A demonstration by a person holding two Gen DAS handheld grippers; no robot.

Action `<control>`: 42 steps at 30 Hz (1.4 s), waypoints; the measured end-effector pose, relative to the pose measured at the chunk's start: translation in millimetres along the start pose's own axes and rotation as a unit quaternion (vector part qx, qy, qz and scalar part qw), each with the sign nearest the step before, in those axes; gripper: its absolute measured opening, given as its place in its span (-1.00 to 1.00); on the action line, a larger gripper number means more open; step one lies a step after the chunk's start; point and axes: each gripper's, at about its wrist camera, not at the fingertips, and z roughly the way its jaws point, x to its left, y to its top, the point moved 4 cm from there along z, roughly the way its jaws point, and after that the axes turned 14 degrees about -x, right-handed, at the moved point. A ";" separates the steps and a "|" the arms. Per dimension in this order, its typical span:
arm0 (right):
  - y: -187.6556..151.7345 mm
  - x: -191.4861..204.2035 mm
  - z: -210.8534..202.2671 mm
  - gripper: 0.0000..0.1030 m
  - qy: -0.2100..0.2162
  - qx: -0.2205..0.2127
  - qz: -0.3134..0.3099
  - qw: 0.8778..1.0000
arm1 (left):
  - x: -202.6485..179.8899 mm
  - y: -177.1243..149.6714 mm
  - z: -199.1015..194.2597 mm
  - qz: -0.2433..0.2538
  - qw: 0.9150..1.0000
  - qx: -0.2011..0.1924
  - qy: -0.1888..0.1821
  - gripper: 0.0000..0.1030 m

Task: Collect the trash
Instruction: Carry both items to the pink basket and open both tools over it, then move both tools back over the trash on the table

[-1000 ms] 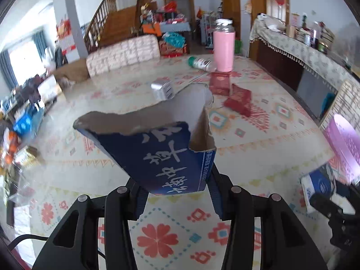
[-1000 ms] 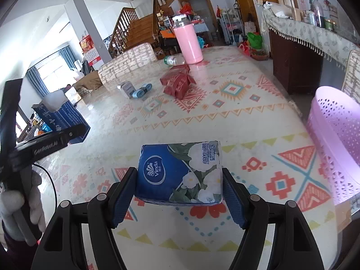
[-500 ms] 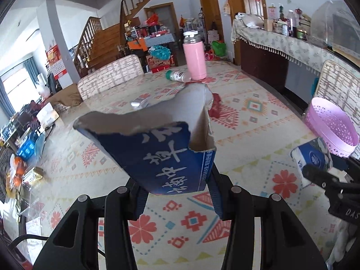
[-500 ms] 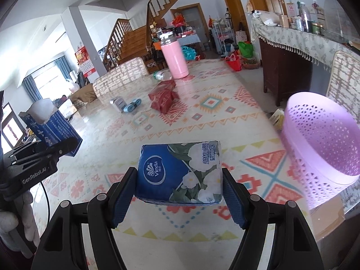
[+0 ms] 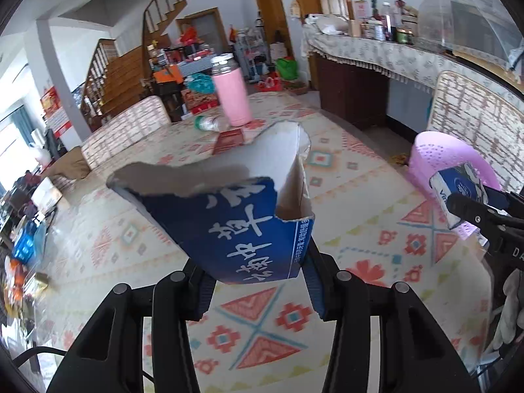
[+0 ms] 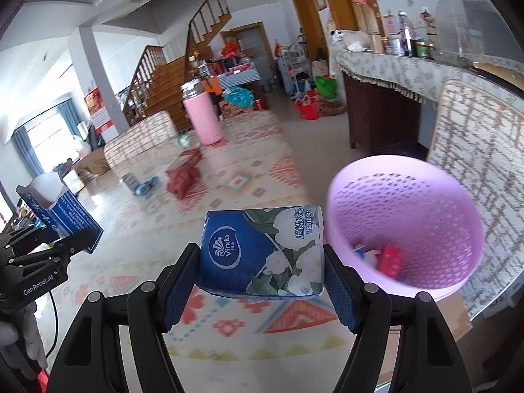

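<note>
My left gripper (image 5: 258,294) is shut on a torn blue carton (image 5: 229,216) with white characters, held above the patterned table (image 5: 360,249). My right gripper (image 6: 262,290) is shut on a blue Vinda tissue pack (image 6: 262,252), held just left of the pink perforated basket (image 6: 406,216). The basket holds a few scraps, one red. In the left wrist view the tissue pack (image 5: 458,186) hangs in front of the basket (image 5: 439,150) at the right. The carton also shows at the left of the right wrist view (image 6: 62,216).
A pink thermos (image 6: 203,118) stands at the table's far end, with a lying plastic bottle (image 5: 206,122) and red packets (image 6: 183,177) near it. A small box and a blue item (image 6: 144,185) lie mid-table. Chairs (image 6: 484,163) stand beside the basket and the far edge.
Both grippers have moved to the right towards the pink basket, each still holding its item. The basket is now close beside the tissue pack, with its inside in view.
</note>
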 end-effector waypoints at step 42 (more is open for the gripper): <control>36.8 -149.8 6.1 0.74 -0.109 -0.022 0.058 0.992 | -138.9 78.2 84.1 -0.038 0.975 0.017 -0.219 0.46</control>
